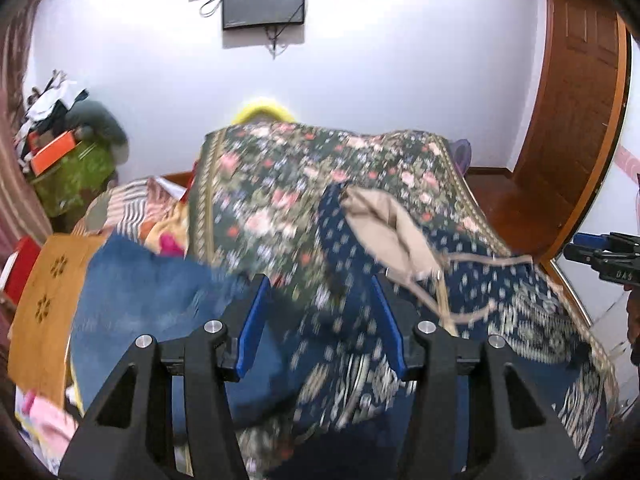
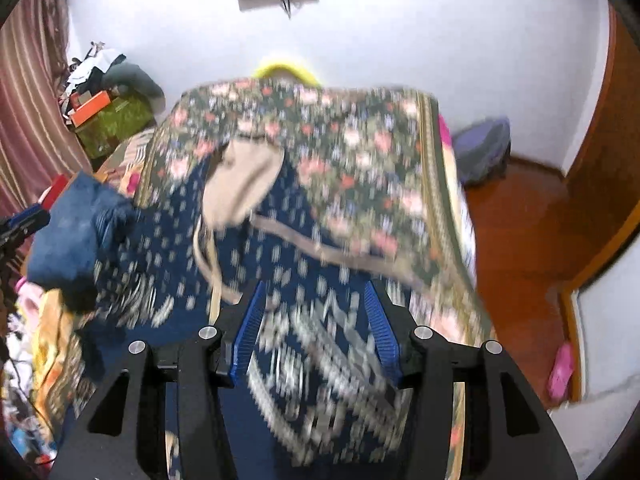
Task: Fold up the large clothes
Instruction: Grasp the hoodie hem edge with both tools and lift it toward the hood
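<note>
Navy patterned garment spread on floral bedcover, long axis near to far, beige lining and straps at far end, patterned hem near. Left gripper spread above cloth, pinching nothing. Right gripper likewise spread, empty. Blue jeans lying left. White wall, wall-mounted screen, wooden door right, striped curtain left.

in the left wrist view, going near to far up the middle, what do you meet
left gripper → navy patterned garment → floral cloth → yellow rim → white wall → wall screen
</note>
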{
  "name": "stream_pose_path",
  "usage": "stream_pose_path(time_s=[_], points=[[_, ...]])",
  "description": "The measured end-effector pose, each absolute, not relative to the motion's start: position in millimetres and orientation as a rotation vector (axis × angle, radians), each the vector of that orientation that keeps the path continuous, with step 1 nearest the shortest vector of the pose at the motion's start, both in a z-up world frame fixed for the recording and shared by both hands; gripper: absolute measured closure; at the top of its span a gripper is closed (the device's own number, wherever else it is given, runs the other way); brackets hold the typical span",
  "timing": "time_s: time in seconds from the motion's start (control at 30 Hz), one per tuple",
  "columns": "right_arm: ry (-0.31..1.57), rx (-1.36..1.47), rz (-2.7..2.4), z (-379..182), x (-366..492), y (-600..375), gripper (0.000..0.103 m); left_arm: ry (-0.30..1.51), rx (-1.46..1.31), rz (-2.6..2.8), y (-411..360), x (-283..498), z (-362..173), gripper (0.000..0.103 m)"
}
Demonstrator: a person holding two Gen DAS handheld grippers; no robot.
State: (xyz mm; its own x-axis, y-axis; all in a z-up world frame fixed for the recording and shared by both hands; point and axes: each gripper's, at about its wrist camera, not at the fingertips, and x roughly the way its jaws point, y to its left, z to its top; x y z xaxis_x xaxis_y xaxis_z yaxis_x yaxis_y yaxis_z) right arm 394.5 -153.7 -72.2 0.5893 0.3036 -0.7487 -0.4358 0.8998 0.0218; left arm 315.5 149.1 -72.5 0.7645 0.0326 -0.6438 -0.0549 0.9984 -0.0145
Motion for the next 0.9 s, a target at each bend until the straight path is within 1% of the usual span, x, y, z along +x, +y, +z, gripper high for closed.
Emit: stream_pose_path(time_s=[0.1, 0.2, 0.4, 0.63, 0.8, 0.9], points=[[0.825, -0.177, 0.439, -68.4, 419.8, -137.3, 0.055, 0.708, -0.012, 0.056, 143.9, 357.5, -70.4, 0.052], [0.836, -0.167, 0.457, -72.5, 442.6, -120.1, 0.055, 0.738, -0.059, 0.035, 146.9, 388.8, -78.1, 0.052], [0.906, -0.172, 0.477, -103.6, 494.3, -72.6, 0.055, 0.855, -0.151, 0.038, 155.2, 461.4, -122.5, 0.052], [1.01, -0.163, 0.458, -152.1, 543.3, -39.6, 0.055, 0.961, -0.175, 0.051, 157.4, 512.8, -174.2, 0.052], [1.149, -0.066, 0.405, -195.9, 581.2, -33.8, 0.055, 1.077, -0.326, 0.042, 165.4, 537.5, -217.2, 0.052], [1.161, 0.008, 0.403, -204.4, 587.5, -39.2, 0.056, 1.078, -0.418, 0.032, 171.6, 538.5, -229.7, 0.052]])
